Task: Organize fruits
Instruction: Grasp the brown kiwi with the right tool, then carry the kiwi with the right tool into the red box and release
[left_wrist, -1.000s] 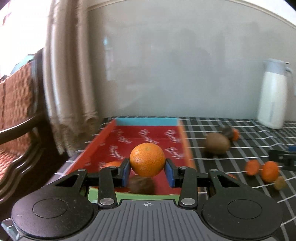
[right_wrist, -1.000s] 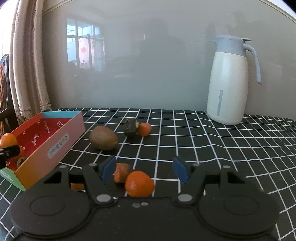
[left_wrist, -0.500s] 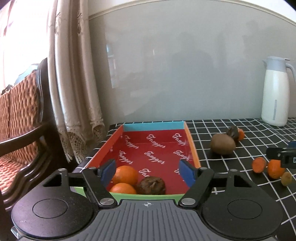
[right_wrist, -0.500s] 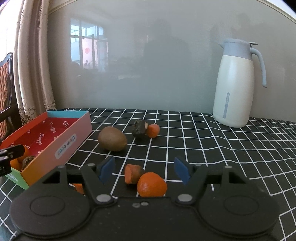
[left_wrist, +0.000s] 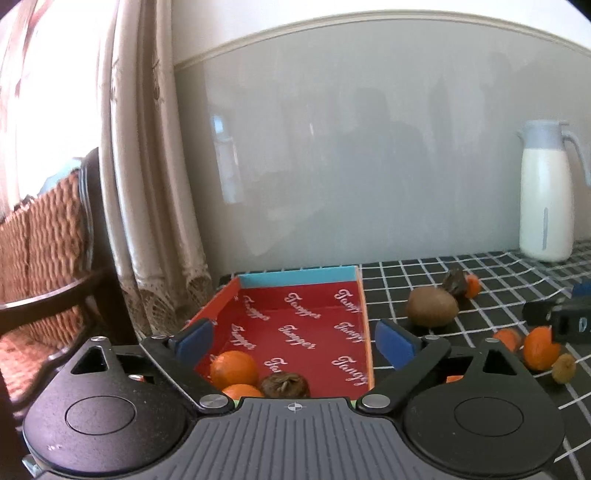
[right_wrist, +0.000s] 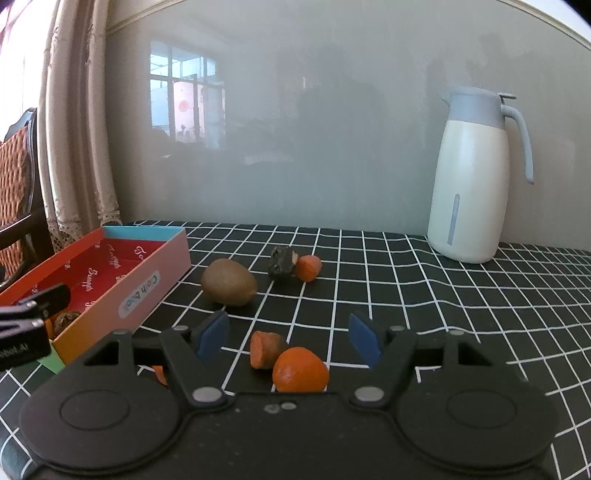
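- Table (right_wrist: 461, 295), black cloth with white grid, filled the lower half of both views; a white jug (right_wrist: 472, 184) stood at right, against the wall.
- Box (left_wrist: 364, 314), red inside, sat lower centre in the left wrist view, at the table's left end.
- Left gripper (left_wrist: 293, 343) hung over the box's near end. Its jaws had just been opening and stood wide, nothing between the pads. Judged: a drop into the box was finished.
- Two oranges (left_wrist: 234, 369) and a brown wrinkled fruit (left_wrist: 284, 384) lay in the box's near corner, touching.
- Right gripper (right_wrist: 288, 334) was low over the table, lower centre of its view, jaws parted and gripping nothing.
- Kiwi (right_wrist: 229, 282) lay on the cloth just right of the box.
- Loose orange (right_wrist: 301, 373) sat between the right jaws, no pad touching it; a cut orange-brown piece (right_wrist: 264, 349) lay against it.
- A dark lump (right_wrist: 282, 264) and a small orange piece (right_wrist: 308, 267) lay further back, touching.
- Next move, judged: close the right jaws on the loose orange without catching the cut piece.
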